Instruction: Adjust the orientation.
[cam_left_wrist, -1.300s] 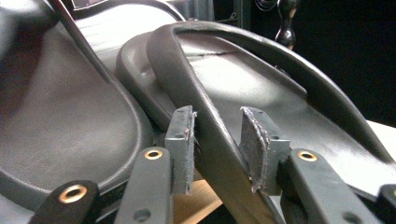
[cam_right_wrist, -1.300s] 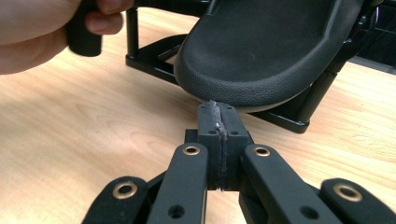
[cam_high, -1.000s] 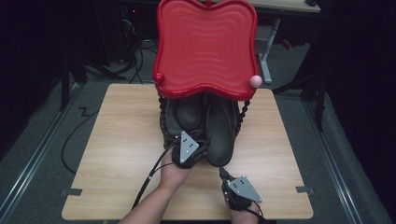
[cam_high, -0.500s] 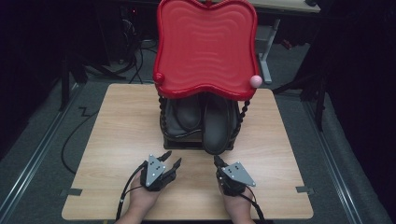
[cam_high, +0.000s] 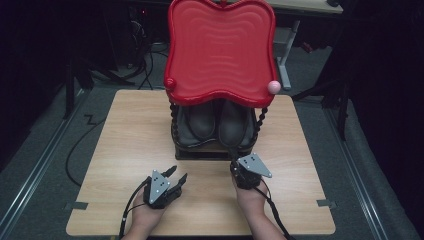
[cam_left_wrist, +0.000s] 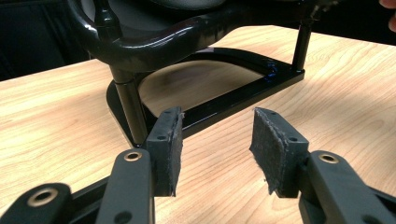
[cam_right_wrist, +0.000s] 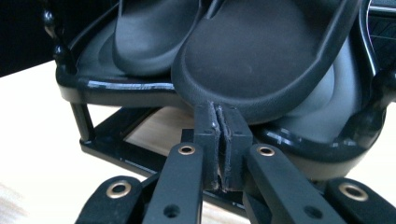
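Observation:
A pair of dark shoes, one (cam_high: 200, 120) beside the other (cam_high: 234, 122), sits on the lower shelf of a black rack (cam_high: 200, 150) under a red wavy tray (cam_high: 220, 50). My left gripper (cam_high: 178, 173) rests low on the table in front of the rack's left corner. Its jaws have just been opening and nothing is between its pads (cam_left_wrist: 170, 140). The rack's base (cam_left_wrist: 243, 93) lies just ahead of them. My right gripper (cam_high: 233, 164) is shut and empty, its tips (cam_right_wrist: 223, 109) right at the toe of the nearer shoe (cam_right_wrist: 261, 51).
The wooden table (cam_high: 125, 130) stands on a grey floor with metal rails either side. A pink ball (cam_high: 273, 86) and a red knob (cam_high: 170, 83) cap the rack's front posts. Cables trail from both grippers toward the table's front edge.
My left hand has drawn back from the shoes to the front left of the table. My right hand has moved forward to the rack's right front.

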